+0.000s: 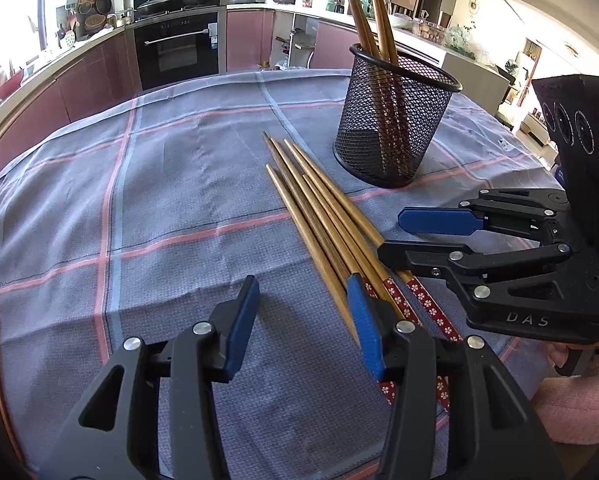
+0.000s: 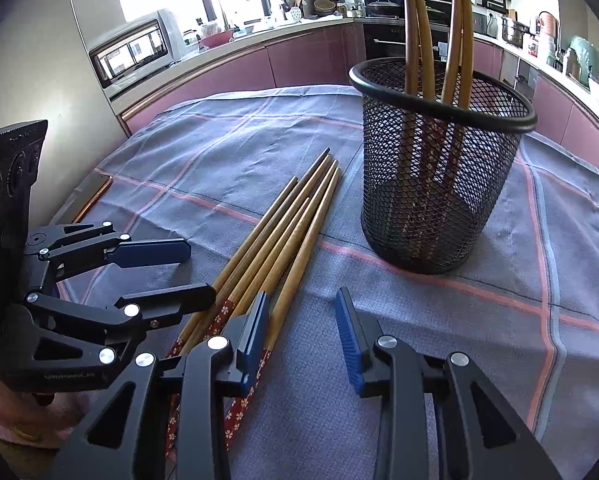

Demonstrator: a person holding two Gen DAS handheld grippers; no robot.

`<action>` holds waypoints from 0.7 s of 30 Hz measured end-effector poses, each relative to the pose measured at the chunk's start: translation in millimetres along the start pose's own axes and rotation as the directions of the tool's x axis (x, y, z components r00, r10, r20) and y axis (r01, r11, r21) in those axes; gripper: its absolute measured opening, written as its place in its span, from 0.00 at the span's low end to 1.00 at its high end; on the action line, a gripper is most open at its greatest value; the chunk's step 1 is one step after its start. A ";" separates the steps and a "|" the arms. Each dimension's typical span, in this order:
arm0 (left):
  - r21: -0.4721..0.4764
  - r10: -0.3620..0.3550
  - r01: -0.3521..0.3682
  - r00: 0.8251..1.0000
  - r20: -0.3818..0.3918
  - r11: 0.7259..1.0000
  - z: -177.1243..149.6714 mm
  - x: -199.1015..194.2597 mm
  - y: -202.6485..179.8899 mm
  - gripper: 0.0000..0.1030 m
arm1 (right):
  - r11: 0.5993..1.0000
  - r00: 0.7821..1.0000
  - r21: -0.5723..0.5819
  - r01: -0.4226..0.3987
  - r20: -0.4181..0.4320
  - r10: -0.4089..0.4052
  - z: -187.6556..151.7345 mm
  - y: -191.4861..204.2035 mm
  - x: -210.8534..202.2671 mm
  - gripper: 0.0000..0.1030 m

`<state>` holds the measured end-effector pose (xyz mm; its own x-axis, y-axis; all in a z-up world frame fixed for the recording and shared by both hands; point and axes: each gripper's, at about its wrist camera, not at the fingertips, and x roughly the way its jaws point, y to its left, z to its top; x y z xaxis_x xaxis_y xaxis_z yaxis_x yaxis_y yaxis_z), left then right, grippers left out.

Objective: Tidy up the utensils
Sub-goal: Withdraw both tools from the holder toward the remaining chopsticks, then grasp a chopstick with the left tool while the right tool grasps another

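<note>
Several wooden chopsticks [image 1: 319,216] with red flowered handles lie side by side on the plaid cloth; they also show in the right wrist view [image 2: 275,236]. A black mesh cup [image 1: 395,120] stands behind them with several chopsticks upright in it, seen also in the right wrist view [image 2: 439,168]. My left gripper [image 1: 303,328] is open and empty, its right finger over the chopstick handles. My right gripper [image 2: 303,340] is open and empty, its left finger above the handles. Each gripper shows in the other's view, the right [image 1: 419,236] and the left [image 2: 195,276].
The blue-grey plaid cloth [image 1: 159,200] covers the table. Kitchen counters with an oven [image 1: 175,48], pots and a toaster oven [image 2: 135,52] run behind the table.
</note>
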<state>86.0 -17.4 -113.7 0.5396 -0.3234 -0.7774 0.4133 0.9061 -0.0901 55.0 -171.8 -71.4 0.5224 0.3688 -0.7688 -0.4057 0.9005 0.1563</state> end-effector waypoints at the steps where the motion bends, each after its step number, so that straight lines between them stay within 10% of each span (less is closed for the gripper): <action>1: 0.001 0.006 -0.006 1.000 0.000 1.000 1.0 0.5 -0.1 0.44 | 1.000 1.000 -0.002 0.004 0.000 -0.004 0.7 0.7 0.7 0.31; 21: -0.031 0.028 -0.028 1.000 -0.010 0.999 15.0 13.9 9.2 0.25 | 1.000 1.000 0.024 0.011 0.014 -0.011 9.9 -0.4 10.8 0.26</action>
<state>108.3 -17.6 -116.0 0.5436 -0.2953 -0.7857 0.3750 0.9229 -0.0874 68.2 -165.9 -73.6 0.5370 0.3619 -0.7620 -0.3819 0.9097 0.1629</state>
